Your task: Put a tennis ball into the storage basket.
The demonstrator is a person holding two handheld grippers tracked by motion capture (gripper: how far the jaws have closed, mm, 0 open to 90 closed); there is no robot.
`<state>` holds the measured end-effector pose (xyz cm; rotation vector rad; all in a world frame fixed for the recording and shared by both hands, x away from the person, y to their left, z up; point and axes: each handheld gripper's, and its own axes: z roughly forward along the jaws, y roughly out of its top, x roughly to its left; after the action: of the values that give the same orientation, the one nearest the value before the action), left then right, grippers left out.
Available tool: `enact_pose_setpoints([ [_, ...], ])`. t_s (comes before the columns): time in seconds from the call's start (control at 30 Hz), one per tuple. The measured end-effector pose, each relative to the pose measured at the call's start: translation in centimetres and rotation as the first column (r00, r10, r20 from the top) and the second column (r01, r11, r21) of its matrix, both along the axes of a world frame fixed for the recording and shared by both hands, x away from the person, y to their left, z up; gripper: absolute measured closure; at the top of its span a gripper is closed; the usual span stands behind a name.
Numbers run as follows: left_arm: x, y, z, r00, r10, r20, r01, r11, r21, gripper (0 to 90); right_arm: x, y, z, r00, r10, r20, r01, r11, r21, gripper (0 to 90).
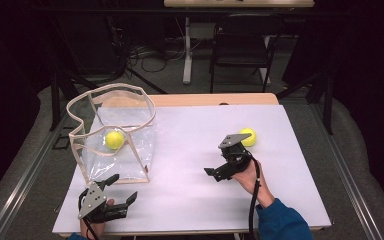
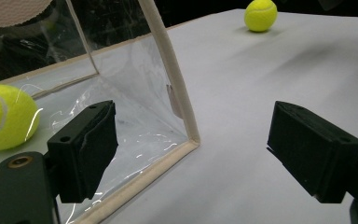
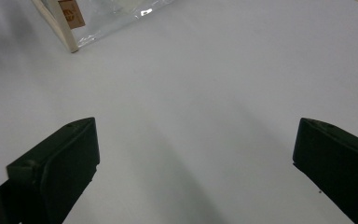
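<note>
We see the left gripper [image 1: 121,192] at about seven o'clock on the white table [image 1: 190,200], jaws spread and empty, just beside the near corner of the clear bag [image 1: 145,145]. One tennis ball [image 1: 114,139] lies inside that bag. The right gripper [image 1: 211,173] sits near four o'clock, jaws also spread wide over bare tabletop, holding nothing. A second tennis ball [image 1: 248,137] rests on the table just behind it, toward two o'clock.
</note>
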<state>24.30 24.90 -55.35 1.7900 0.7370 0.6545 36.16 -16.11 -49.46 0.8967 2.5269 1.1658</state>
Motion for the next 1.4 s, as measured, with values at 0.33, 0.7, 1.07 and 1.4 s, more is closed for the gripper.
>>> enact_pose_setpoints([
  [0.33, -0.2, 0.2, 0.0, 1.0, 0.006, -0.002, -0.006, 1.0, 0.0, 15.8, 0.2, -1.6, -0.6, 0.9993, -0.034, -0.012, 0.034, 0.9993, -0.013, 0.0],
  [0.7, -0.2, 0.0, 0.0, 1.0, 0.006, 0.003, -0.006, 1.0, 0.006, 15.8, 0.2, -2.3, -0.9, 0.9993, -0.035, -0.008, 0.035, 0.999, -0.027, 0.0],
  [1.07, -0.2, 0.0, 0.0, 1.0, 0.002, 0.005, -0.002, 1.0, 0.008, 15.8, 0.5, -3.8, -0.7, 0.9973, -0.073, 0.008, 0.074, 0.9966, -0.037, 0.0],
  [1.4, -0.2, -0.1, 0.0, 1.0, 0.003, 0.002, -0.003, 1.0, 0.008, 15.8, 0.7, -4.9, -0.5, 0.9944, -0.104, 0.019, 0.105, 0.9934, -0.046, 0.0],
])
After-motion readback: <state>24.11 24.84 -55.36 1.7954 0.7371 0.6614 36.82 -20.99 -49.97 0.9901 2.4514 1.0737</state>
